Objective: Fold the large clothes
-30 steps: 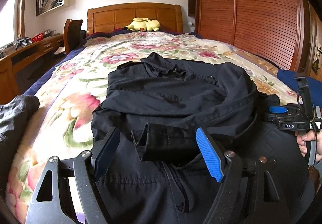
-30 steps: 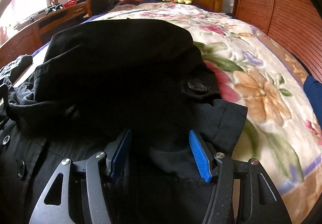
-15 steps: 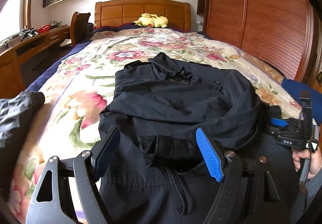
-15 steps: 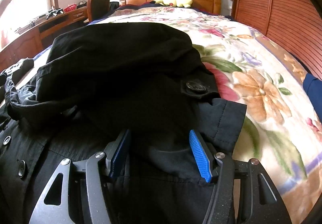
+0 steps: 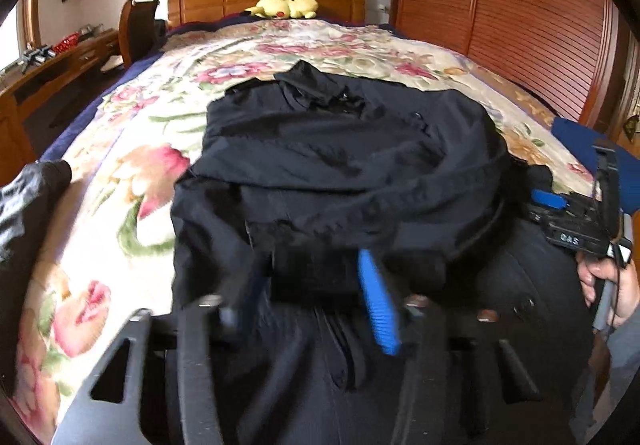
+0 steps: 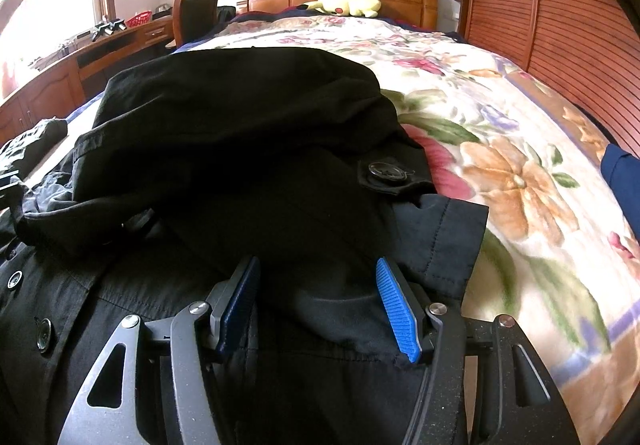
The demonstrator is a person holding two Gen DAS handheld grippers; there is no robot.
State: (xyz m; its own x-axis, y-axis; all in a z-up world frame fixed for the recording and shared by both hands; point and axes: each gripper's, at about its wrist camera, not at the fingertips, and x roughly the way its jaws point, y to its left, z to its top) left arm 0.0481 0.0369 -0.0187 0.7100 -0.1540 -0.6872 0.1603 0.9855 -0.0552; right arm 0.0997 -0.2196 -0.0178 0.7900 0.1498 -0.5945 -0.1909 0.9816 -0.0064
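The coat lay spread on the bed, its top half doubled back toward me. My left gripper sat low over the near fold, jaws closing, a cuff of black cloth bunched between them; blur hid whether the pads pressed it yet. My right gripper rested at the coat's right edge, jaws apart, cloth lying loose between the pads and not pinched. A button tab showed just ahead. No bins or baskets on the bed. A plush toy sat by the headboard.
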